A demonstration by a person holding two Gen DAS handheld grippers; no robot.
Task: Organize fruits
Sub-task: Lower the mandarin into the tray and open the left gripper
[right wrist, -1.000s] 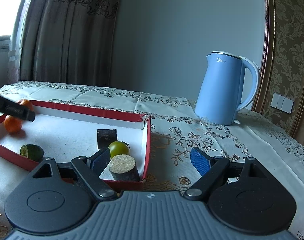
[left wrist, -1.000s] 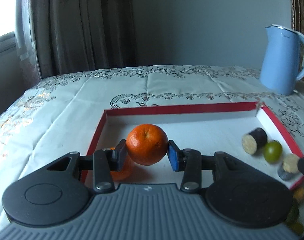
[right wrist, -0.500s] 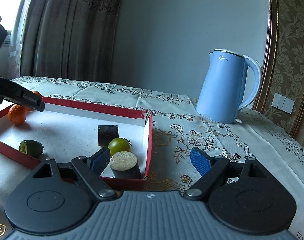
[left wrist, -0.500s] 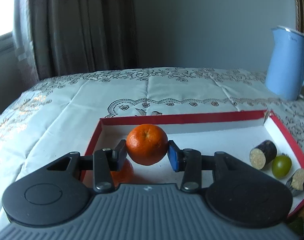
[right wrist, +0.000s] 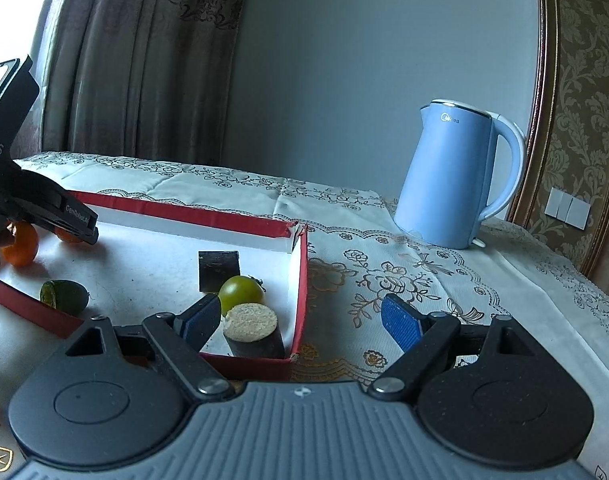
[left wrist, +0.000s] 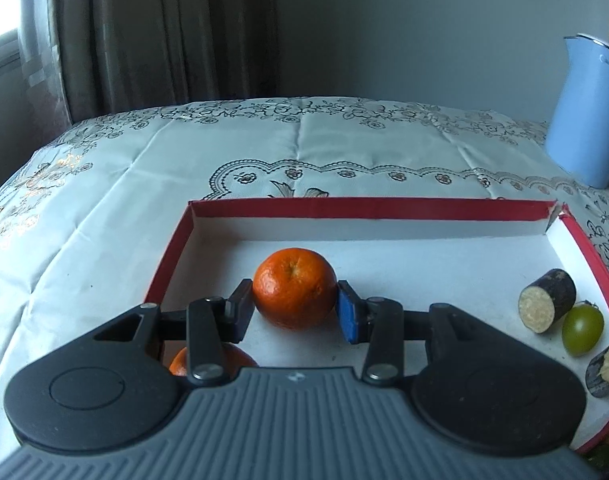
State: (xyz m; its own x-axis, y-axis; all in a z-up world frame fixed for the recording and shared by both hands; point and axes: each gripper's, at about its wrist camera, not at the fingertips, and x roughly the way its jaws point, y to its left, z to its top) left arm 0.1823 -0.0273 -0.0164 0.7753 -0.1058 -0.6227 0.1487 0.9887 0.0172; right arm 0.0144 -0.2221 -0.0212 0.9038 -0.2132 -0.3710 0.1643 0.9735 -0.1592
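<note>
Left gripper [left wrist: 294, 308] clamped on a mandarin [left wrist: 294, 288] over the red-rimmed tray [left wrist: 368, 209]; right gripper [right wrist: 300, 318] empty, jaws apart: released carelessly, the round fruit may roll against the second mandarin [left wrist: 180, 364].

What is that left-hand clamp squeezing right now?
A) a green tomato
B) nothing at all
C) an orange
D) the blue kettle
C: in the left wrist view the left gripper has its two pads pressed against the sides of an orange, above the floor of the red-rimmed tray; the green tomato lies apart at the tray's right end.
</note>
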